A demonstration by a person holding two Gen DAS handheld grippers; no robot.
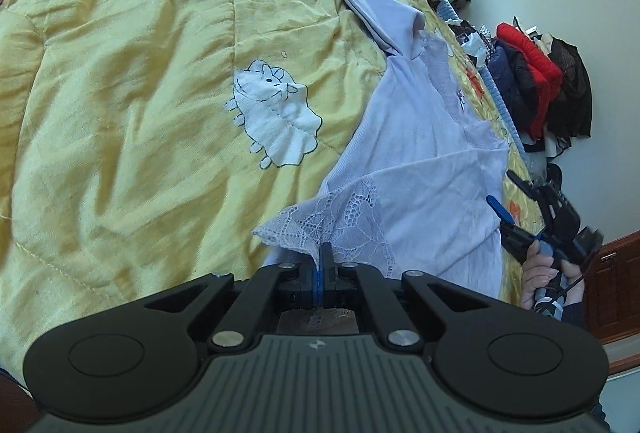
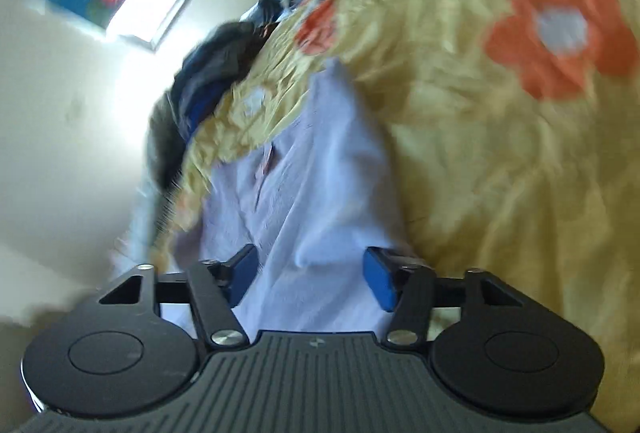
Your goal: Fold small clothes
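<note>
The thin, limp pale-lilac top with lace trim [image 1: 420,169] lies at centre right on the yellow quilted bedspread [image 1: 120,113], its lace hem pinched by the clenched left hand-held gripper [image 1: 325,253], while the right hand-held gripper [image 2: 310,273] gapes, pads clear, over soft cloth best grasped at an edge.
</note>
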